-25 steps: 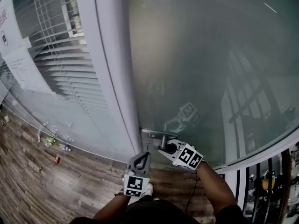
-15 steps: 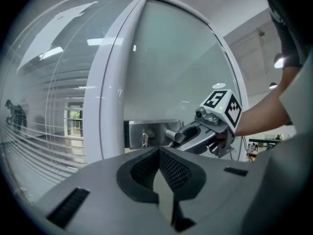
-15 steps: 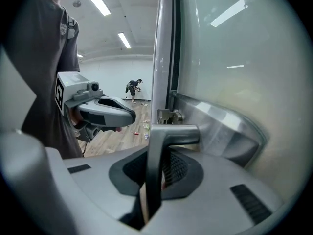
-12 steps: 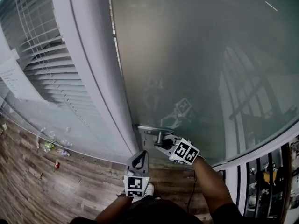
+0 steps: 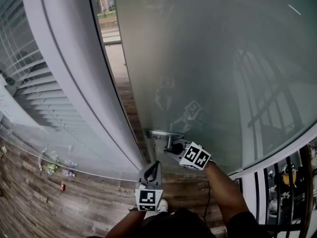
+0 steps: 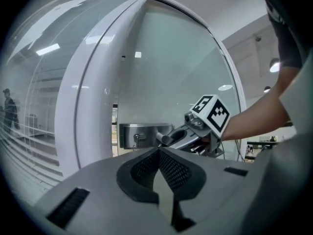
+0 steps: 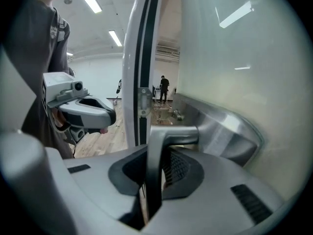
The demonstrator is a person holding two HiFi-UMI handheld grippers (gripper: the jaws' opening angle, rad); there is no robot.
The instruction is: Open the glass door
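Note:
The frosted glass door (image 5: 208, 58) stands ajar, with a gap (image 5: 114, 48) between its edge and the white frame (image 5: 74, 73). Its metal lever handle (image 5: 163, 133) sits on a steel lock plate (image 6: 139, 133). My right gripper (image 5: 173, 148) is shut on the lever; in the right gripper view the handle (image 7: 171, 133) runs down between the pads of the gripper (image 7: 155, 155). My left gripper (image 5: 153, 165) hangs just below and in front of the handle, shut and holding nothing. In the left gripper view its jaws (image 6: 159, 153) point at the lock plate and at the right gripper (image 6: 168, 138).
White blinds (image 5: 29, 83) hang behind the glass wall on the left. Small bottles and litter (image 5: 54, 165) lie by it on the wooden floor (image 5: 74, 207). A black railing (image 5: 287, 192) stands at the right. A person (image 7: 164, 87) stands far off beyond the door.
The door has swung further open: the gap at its left edge was absent a second ago and now shows the outside. Both grippers have shifted slightly with the handle.

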